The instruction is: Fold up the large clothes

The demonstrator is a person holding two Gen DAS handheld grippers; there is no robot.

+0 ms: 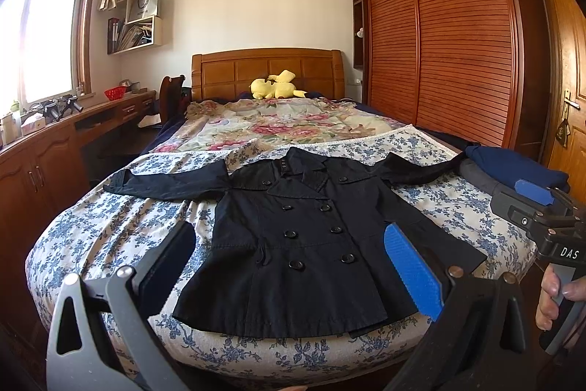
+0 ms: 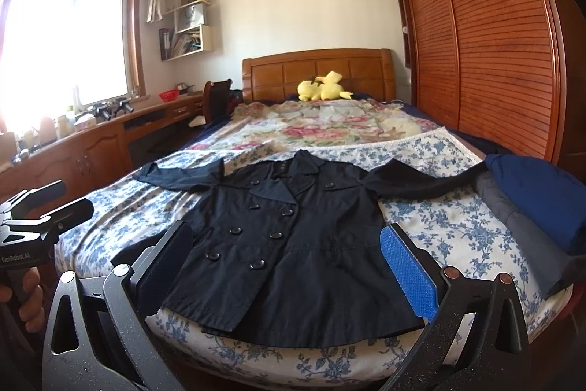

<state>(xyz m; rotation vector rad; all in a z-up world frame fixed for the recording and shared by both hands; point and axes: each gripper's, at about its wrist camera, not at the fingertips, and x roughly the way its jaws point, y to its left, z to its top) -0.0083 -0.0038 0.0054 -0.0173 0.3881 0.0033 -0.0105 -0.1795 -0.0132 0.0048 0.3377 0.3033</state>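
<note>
A black double-breasted coat (image 1: 304, 237) lies flat, front up, on the blue-flowered bedspread (image 1: 121, 218), both sleeves spread out sideways. It also shows in the right wrist view (image 2: 293, 244). My left gripper (image 1: 289, 266) is open and empty, hovering above the coat's hem near the foot of the bed. My right gripper (image 2: 285, 266) is open and empty, also above the hem, to the right of the left one. The right gripper's body shows at the right edge of the left wrist view (image 1: 542, 218).
A pile of folded blue and grey clothes (image 2: 538, 204) sits at the bed's right edge, touching the coat's right sleeve. A yellow plush toy (image 1: 276, 85) lies by the headboard. A wooden desk (image 1: 73, 134) runs along the left, a slatted wardrobe (image 1: 439, 43) along the right.
</note>
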